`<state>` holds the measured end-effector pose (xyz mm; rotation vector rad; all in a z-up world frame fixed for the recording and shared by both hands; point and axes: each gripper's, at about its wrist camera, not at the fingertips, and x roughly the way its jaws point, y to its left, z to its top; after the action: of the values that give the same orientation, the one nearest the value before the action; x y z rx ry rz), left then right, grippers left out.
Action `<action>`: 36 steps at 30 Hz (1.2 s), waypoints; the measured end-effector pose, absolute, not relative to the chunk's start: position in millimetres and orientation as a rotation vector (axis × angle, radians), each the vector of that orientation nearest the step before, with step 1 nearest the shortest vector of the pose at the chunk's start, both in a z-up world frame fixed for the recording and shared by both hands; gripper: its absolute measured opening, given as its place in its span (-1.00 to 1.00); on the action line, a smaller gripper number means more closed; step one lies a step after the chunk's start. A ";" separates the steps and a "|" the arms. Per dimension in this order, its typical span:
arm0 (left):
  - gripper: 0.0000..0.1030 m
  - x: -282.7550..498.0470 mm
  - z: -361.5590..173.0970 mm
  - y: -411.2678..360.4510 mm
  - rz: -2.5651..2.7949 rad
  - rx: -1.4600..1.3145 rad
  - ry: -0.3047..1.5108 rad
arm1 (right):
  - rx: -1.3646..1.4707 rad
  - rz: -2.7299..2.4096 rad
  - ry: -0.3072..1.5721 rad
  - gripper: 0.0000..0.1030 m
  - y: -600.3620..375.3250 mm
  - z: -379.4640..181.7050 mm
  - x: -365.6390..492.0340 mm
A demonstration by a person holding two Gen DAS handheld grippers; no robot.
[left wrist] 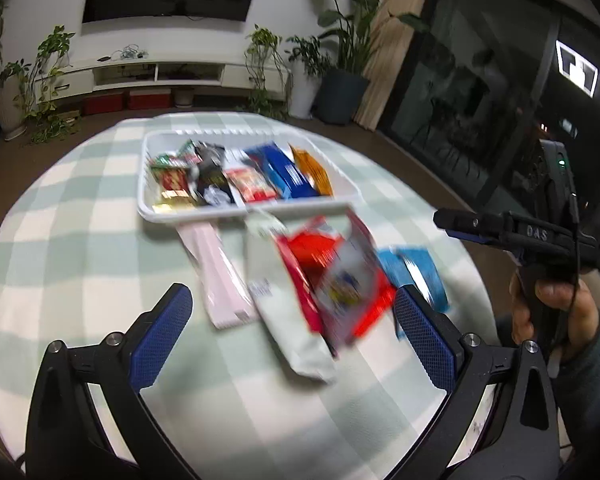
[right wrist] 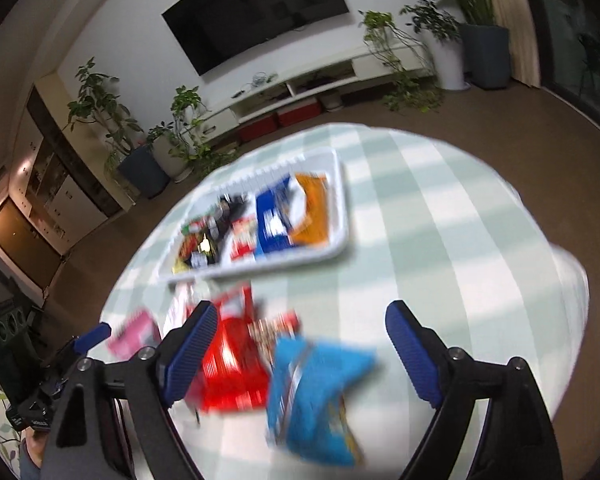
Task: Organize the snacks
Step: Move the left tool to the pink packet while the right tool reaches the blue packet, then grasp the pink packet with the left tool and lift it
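Gaping wide, both grippers' jaws hold nothing above snack packets (left wrist: 300, 292).

Wall-mounted television (right wrist: 256, 12) above white console (left wrist: 140, 74) (potted plants (left wrist: 348, 32) alongside), brown floor (right wrist: 500, 120).

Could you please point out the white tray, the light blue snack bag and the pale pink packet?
white tray (left wrist: 236, 213), left wrist view, near rim
light blue snack bag (right wrist: 320, 376), right wrist view, middle
pale pink packet (left wrist: 220, 280), left wrist view, middle
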<state>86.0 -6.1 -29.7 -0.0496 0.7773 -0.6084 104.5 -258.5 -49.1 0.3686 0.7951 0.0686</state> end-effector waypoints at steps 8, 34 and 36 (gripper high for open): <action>0.99 58.4 -46.1 -39.2 -0.520 0.024 0.802 | 0.367 0.024 0.832 0.72 -253.6 -73.0 70.4; -0.10 100.4 -63.6 -73.6 -0.564 -0.002 0.816 | 0.375 0.031 0.796 0.69 -251.2 -81.8 62.4; -0.20 100.5 -64.8 -73.1 -0.567 -0.003 0.818 | 0.373 0.029 0.794 0.68 -251.2 -81.6 62.1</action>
<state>100.5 -73.1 -64.8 -0.0030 0.8183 -0.5666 62.1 -251.2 -81.6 0.3729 0.7941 0.0293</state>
